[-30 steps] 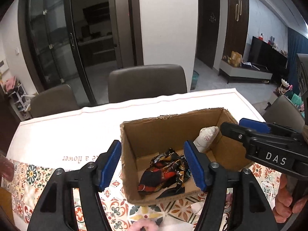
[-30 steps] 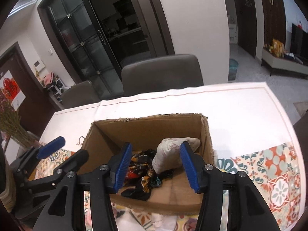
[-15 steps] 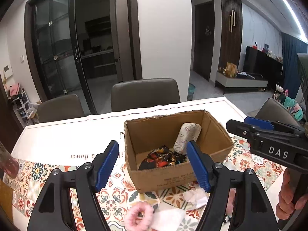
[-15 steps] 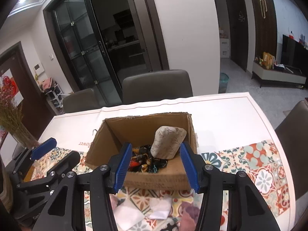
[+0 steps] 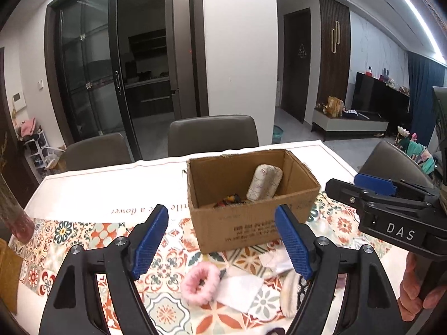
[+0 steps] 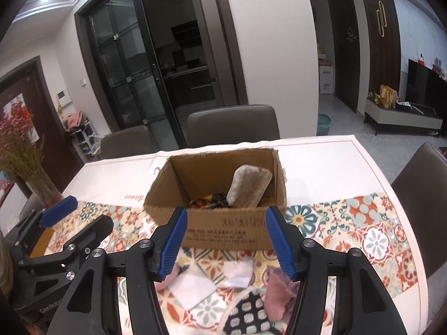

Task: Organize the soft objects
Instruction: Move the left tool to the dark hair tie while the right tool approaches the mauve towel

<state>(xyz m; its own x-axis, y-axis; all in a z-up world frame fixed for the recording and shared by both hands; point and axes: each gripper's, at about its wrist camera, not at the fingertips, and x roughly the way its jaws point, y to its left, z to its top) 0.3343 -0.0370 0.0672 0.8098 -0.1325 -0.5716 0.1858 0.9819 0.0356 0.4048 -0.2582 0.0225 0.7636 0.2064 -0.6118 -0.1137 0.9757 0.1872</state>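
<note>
a pink scrunchie lies on the patterned tablecloth just ahead of the left gripper, a little toward its left finger, with a white folded cloth touching it on the side of the right finger. the left gripper's jaws are opening and nothing sits between them. under the right gripper, more soft pieces lie in a loose heap: a white cloth, a pink knit piece near its right finger, and a black-and-white patterned piece closest to the camera. its jaws are opening too, with nothing between them. beyond both grippers stands the cardboard box, open at the top; inside it a pale patterned roll leans against the far right corner and a dark multicoloured scarf lies on the bottom. a hand grips the right gripper's handle at the edge of the left wrist view. two grey chairs stand behind the table.
</note>
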